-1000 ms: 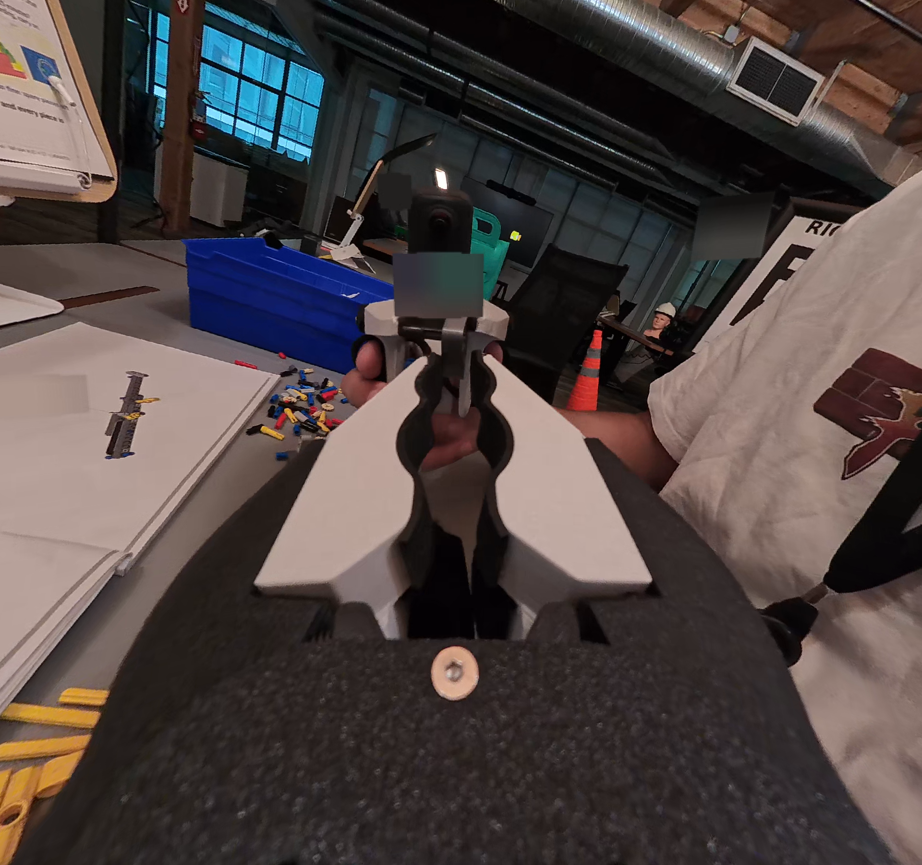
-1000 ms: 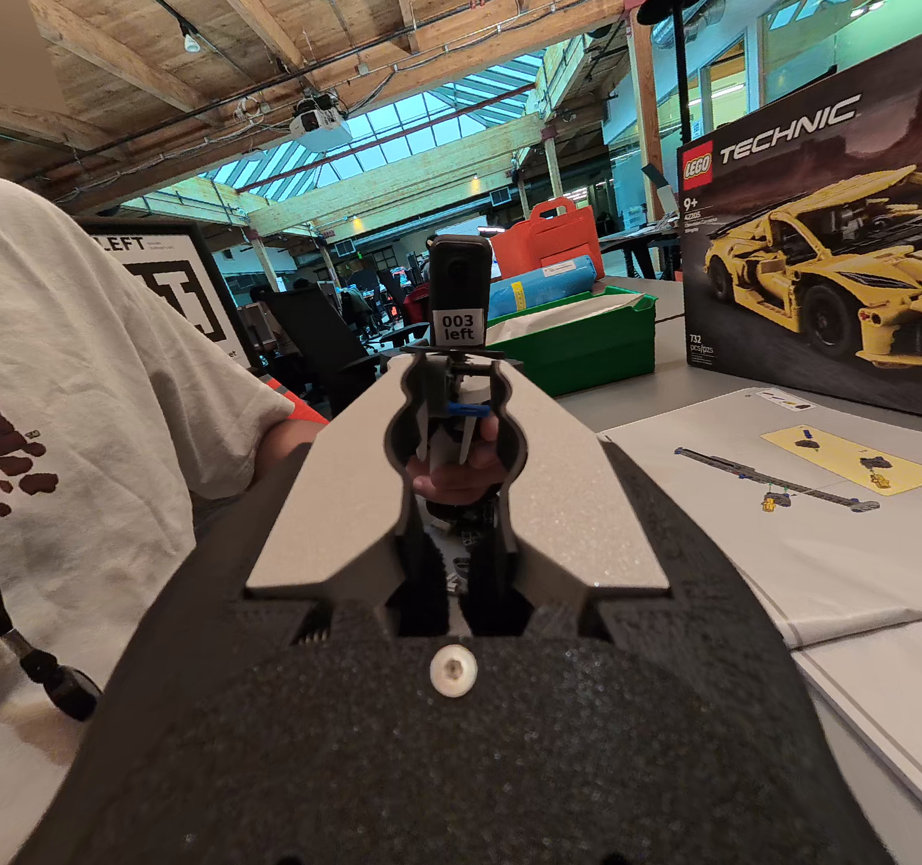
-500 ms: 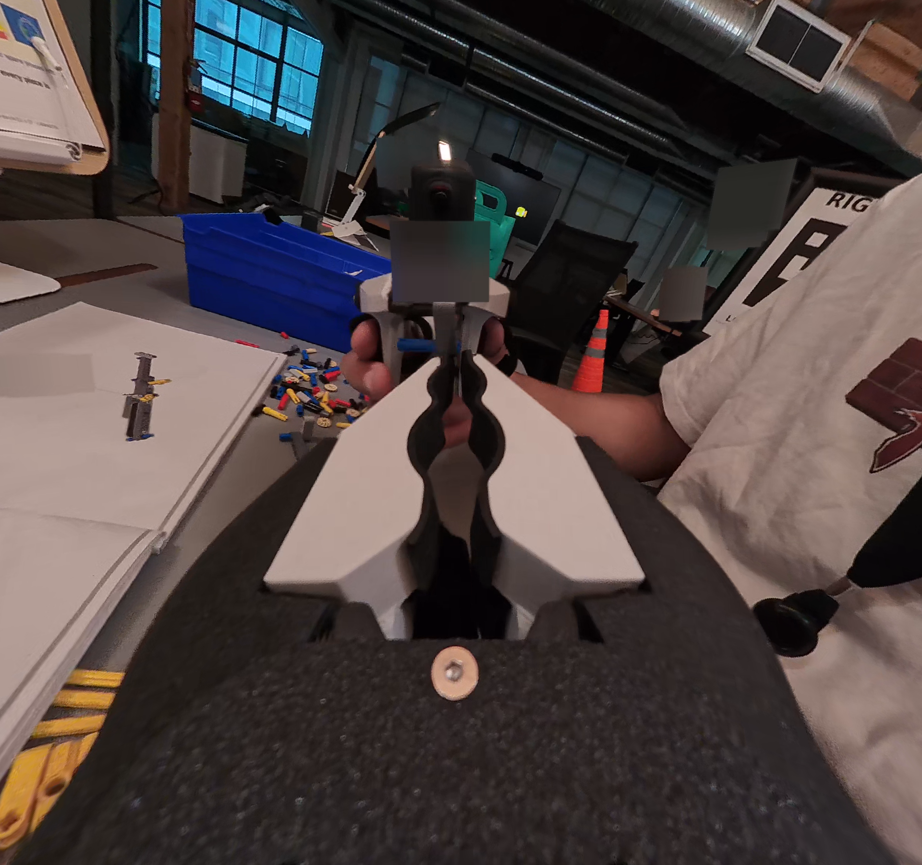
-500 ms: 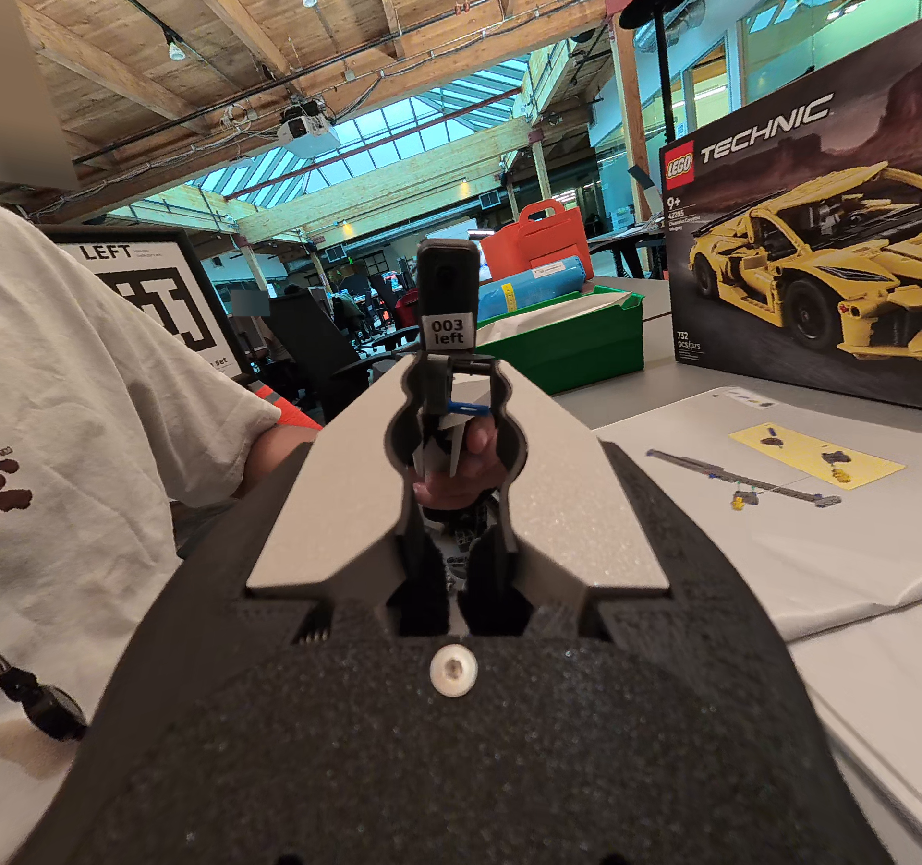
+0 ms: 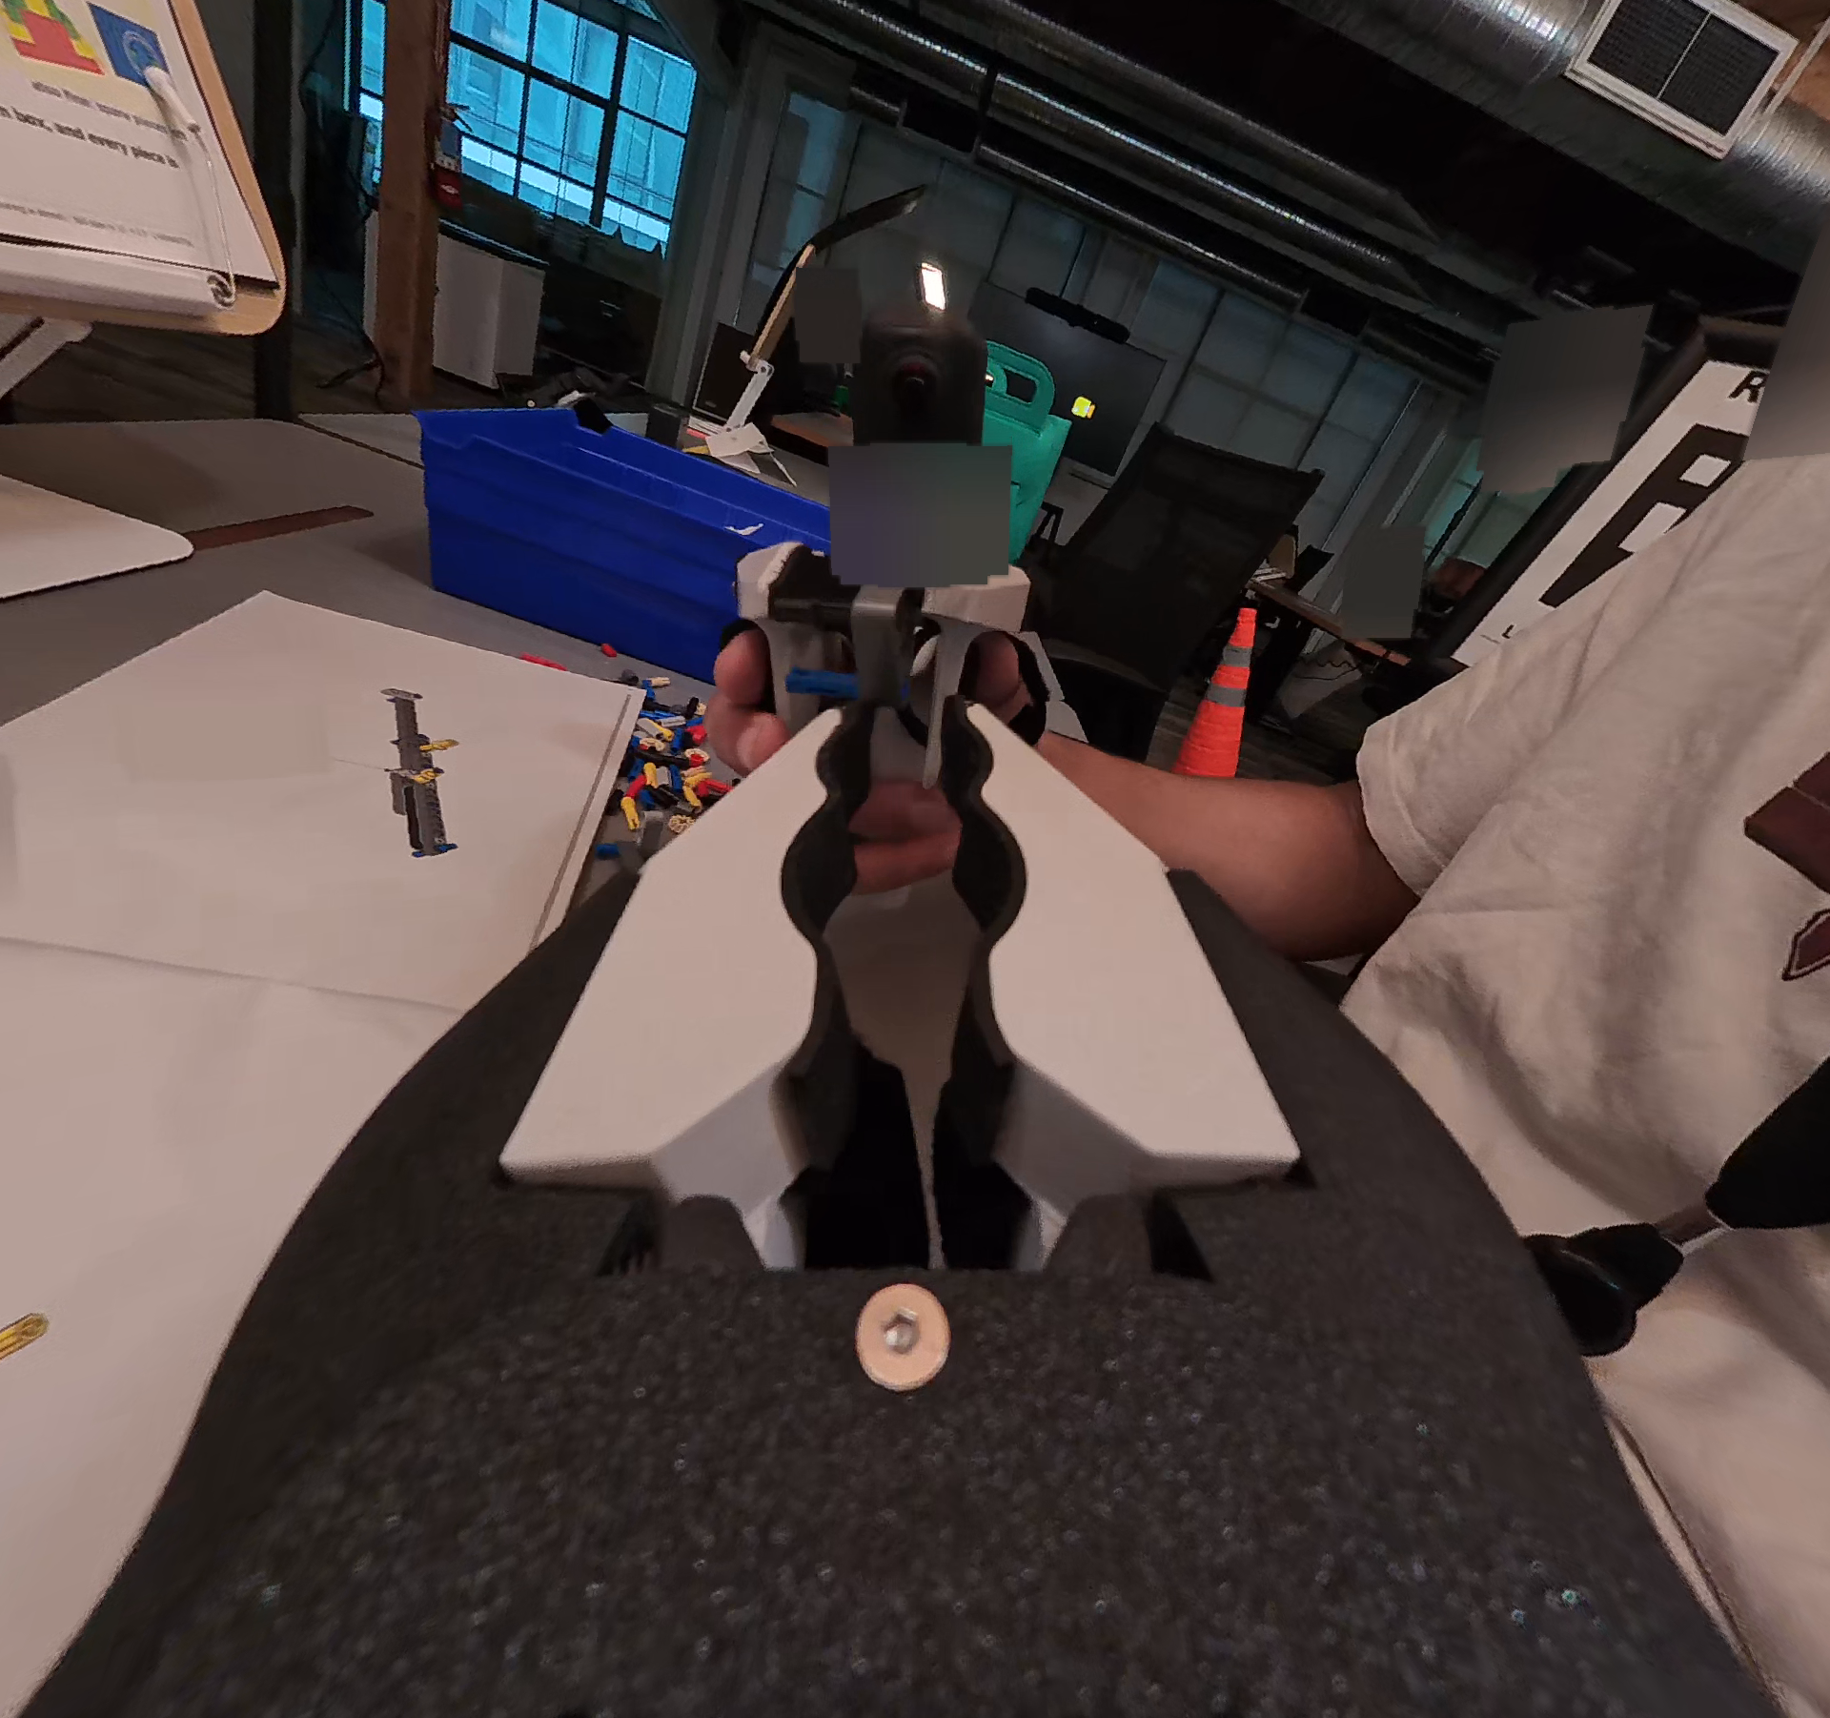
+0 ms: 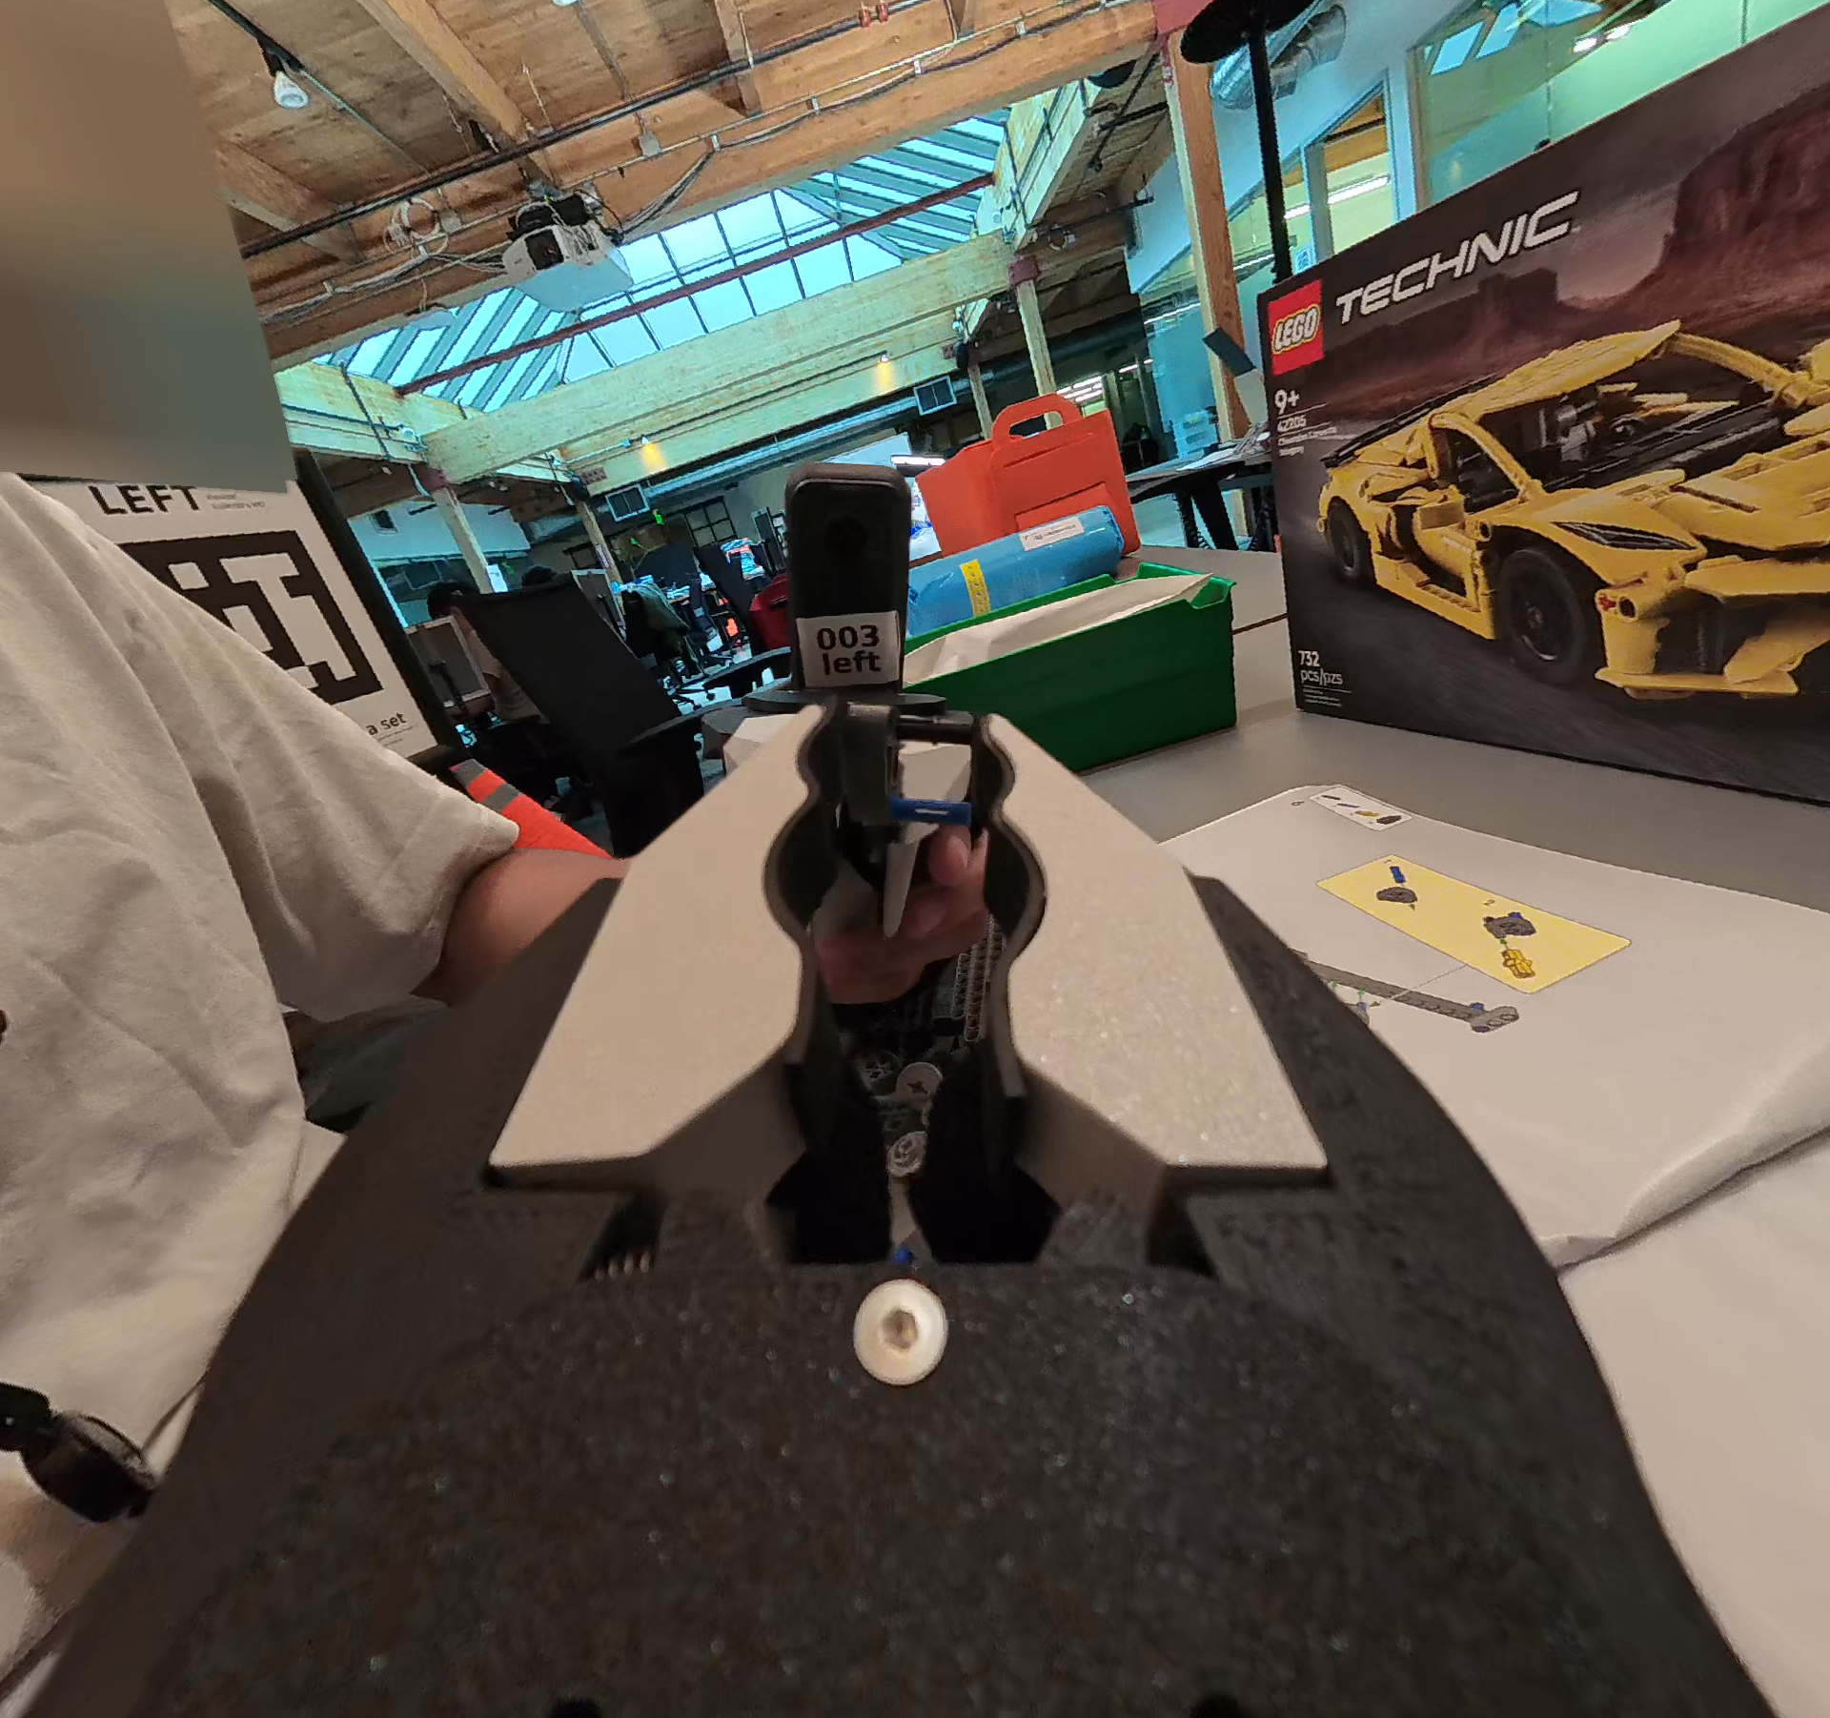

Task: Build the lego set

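Observation:
Both grippers are held up above the table, facing each other tip to tip. A small dark grey lego piece (image 6: 864, 779) with a blue pin (image 6: 931, 812) poking out sideways sits where the tips meet. In the left wrist view the piece (image 5: 873, 650) runs down between the tips of my left gripper (image 5: 903, 739), with the pin (image 5: 814, 680) pointing left. My right gripper (image 6: 896, 764) has its jaws close together around the piece and pin. A long grey beam (image 6: 977, 982) shows below, through the right jaw gap. Hands and fingers hide the exact contact.
Open instruction booklet on the table (image 5: 297, 809), also in the right wrist view (image 6: 1485, 977). Pile of loose lego parts (image 5: 665, 769) in front of a blue bin (image 5: 594, 521). Set box (image 6: 1565, 482) and green bin (image 6: 1099, 680) stand behind. A person's white shirt (image 5: 1584, 878) is close by. Left and right tips are no more than a few centimetres apart.
The blue pin came into sight in the left wrist view. Both grippers stayed tip to tip and shifted slightly together; the jaw gaps look the same.

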The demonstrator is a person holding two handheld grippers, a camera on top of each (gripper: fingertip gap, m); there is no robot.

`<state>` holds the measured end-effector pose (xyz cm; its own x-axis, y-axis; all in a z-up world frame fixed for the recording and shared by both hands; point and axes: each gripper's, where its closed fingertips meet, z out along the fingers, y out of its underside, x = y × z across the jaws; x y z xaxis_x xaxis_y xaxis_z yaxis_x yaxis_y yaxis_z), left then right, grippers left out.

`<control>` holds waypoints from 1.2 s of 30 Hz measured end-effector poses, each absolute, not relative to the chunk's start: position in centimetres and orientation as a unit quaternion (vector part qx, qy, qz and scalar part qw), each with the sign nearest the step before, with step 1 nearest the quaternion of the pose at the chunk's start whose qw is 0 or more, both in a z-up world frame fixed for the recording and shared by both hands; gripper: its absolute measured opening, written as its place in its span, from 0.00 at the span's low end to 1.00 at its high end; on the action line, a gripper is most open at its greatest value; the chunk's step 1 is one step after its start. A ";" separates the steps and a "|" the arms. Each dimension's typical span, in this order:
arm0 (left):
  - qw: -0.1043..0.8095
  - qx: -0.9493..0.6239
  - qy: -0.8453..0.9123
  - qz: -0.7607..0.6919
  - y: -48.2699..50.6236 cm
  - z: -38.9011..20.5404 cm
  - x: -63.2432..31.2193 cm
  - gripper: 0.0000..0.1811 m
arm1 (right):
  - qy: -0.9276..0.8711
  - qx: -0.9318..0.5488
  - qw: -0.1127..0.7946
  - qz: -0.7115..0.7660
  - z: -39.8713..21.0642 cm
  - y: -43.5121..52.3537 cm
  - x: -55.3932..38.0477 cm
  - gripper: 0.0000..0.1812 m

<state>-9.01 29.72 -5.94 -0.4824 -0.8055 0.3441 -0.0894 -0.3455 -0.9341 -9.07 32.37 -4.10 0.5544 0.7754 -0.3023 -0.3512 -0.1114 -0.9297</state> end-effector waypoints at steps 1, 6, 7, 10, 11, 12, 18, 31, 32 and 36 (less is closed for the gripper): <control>0.259 -0.439 0.511 -0.692 29.7 -6.0 -8.9 0.07 | -0.176 -0.604 0.643 0.437 -4.1 32.4 -9.1 0.13; 0.269 -0.447 0.506 -0.687 30.1 -6.0 -8.8 0.09 | -0.172 -0.604 0.645 0.436 -4.2 32.5 -9.0 0.13; 0.272 -0.451 0.499 -0.688 30.4 -5.9 -8.8 0.09 | -0.172 -0.606 0.645 0.433 -4.3 32.6 -9.0 0.13; 0.273 -0.454 0.486 -0.695 30.9 -5.6 -8.9 0.11 | -0.176 -0.608 0.644 0.430 -4.4 32.6 -9.3 0.13; 0.271 -0.454 0.487 -0.695 30.9 -5.7 -8.9 0.11 | -0.176 -0.607 0.643 0.432 -4.5 32.7 -9.4 0.13; 0.268 -0.454 0.490 -0.695 30.7 -5.8 -8.8 0.11 | -0.174 -0.606 0.645 0.431 -4.5 32.7 -9.5 0.13; 0.265 -0.444 0.490 -0.702 30.5 -5.5 -9.0 0.04 | -0.167 -0.597 0.642 0.452 -4.2 32.6 -9.8 0.13; 0.296 -0.426 0.530 -0.671 29.8 -5.6 -9.4 0.03 | -0.164 -0.590 0.603 0.511 -4.4 31.9 -10.6 0.12; 0.294 -0.427 0.528 -0.672 29.8 -5.6 -9.4 0.03 | -0.165 -0.591 0.603 0.510 -4.4 31.9 -10.6 0.12; 0.283 -0.430 0.523 -0.679 29.8 -5.6 -9.4 0.03 | -0.174 -0.599 0.612 0.487 -4.6 32.0 -10.6 0.11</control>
<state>-9.37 29.76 -5.59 -0.4695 -0.8349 0.2873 -0.0657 -0.2914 -0.9543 -10.57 31.96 -4.57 0.4653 0.8038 -0.3707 -0.3880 -0.1912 -0.9016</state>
